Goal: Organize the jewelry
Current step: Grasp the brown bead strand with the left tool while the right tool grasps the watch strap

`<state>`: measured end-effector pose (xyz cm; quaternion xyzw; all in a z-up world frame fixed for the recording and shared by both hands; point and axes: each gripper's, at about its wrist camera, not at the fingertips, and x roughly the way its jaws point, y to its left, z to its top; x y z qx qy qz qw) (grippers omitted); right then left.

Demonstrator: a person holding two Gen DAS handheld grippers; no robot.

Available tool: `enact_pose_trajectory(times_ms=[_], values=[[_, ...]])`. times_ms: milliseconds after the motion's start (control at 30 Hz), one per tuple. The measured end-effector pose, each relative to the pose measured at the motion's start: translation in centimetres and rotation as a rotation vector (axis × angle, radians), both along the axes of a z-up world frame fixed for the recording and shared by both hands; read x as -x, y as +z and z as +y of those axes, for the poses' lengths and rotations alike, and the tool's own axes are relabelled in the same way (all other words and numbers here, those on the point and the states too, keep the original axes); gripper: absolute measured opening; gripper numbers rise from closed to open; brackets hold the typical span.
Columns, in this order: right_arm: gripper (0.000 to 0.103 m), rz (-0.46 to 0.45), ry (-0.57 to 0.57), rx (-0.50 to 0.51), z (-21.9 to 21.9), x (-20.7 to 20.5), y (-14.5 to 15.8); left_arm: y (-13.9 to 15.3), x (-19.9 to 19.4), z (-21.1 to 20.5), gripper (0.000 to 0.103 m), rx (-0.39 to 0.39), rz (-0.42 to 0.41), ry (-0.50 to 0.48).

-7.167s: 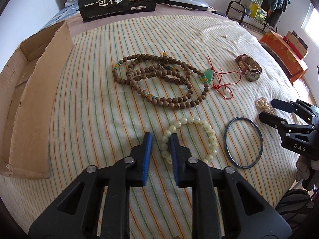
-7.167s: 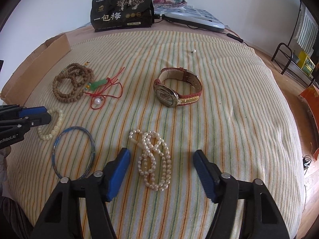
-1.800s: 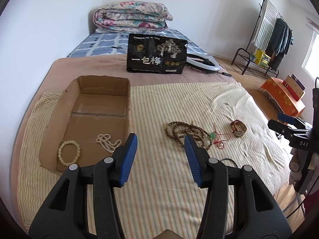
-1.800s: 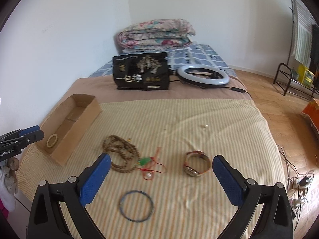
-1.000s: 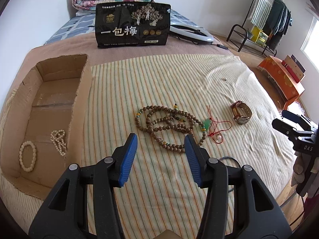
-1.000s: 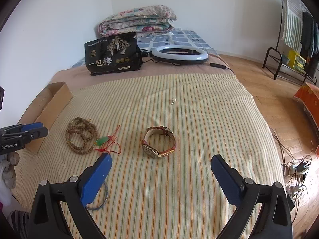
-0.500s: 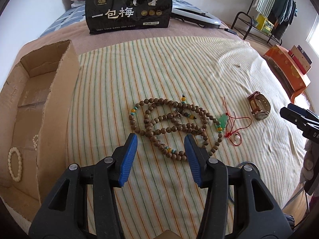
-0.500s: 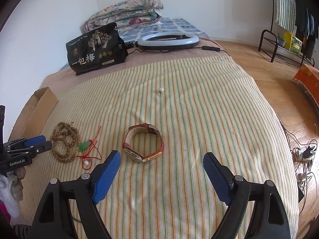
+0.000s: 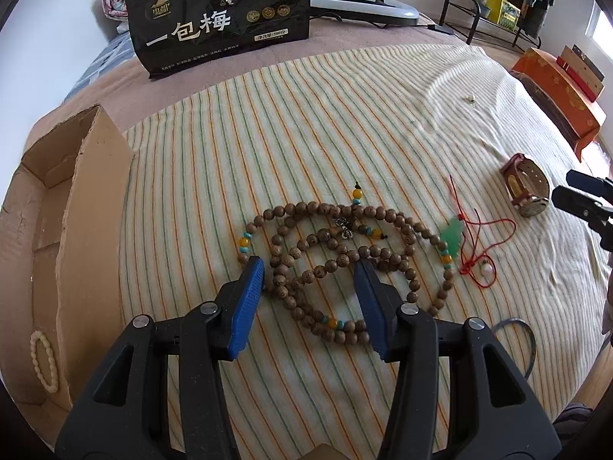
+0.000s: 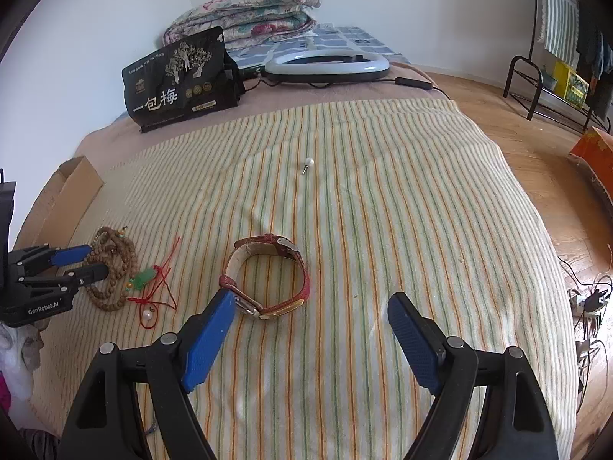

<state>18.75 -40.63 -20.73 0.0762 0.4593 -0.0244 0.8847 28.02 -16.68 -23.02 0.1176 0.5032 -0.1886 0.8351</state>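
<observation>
A long brown wooden bead necklace [image 9: 345, 253] lies coiled on the striped bedspread. My left gripper [image 9: 310, 274] is open, its blue pads on either side of the coil's near part; it also shows in the right wrist view [image 10: 82, 260]. A red-strap wristwatch [image 10: 268, 276] lies just ahead of my open, empty right gripper [image 10: 310, 314], nearer its left pad. A green pendant on red cord [image 9: 454, 239] lies between the beads and the watch [image 9: 525, 186]. A cardboard box [image 9: 57, 230] at the left holds a white bead bracelet [image 9: 44, 358]. A blue bangle [image 9: 517, 341] lies at the right.
A black snack bag [image 9: 218, 19] stands at the back of the bed, with a ring light [image 10: 325, 63] behind it. A small pearl pin [image 10: 307, 164] lies on the bedspread. The bed's right edge drops to a wooden floor [image 10: 555, 176]. A clothes rack [image 10: 555, 76] stands far right.
Both grippers have come down and forward. The left now straddles the brown bead necklace; the right has closed in on the watch. The white bracelet and pearl strand went into the box earlier.
</observation>
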Motion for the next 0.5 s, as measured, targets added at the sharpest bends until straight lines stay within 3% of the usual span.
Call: enact_pose_trajectory(times_ms=[167, 400, 500], values=[[0.084, 0.007, 0.000, -0.023, -0.3, -1.0, -0.6, -0.7, -1.0, 0.0, 0.052, 0.034, 0.014, 0.012], [0.077, 0.016, 0.038, -0.031, 0.4, -2.0, -1.0, -0.9, -0.8, -0.1, 0.052, 0.025, -0.017, -0.024], [0.074, 0.024, 0.047, -0.041, 0.7, -2.6, -1.3, -0.9, -1.0, 0.1, 0.044, 0.055, -0.014, -0.025]])
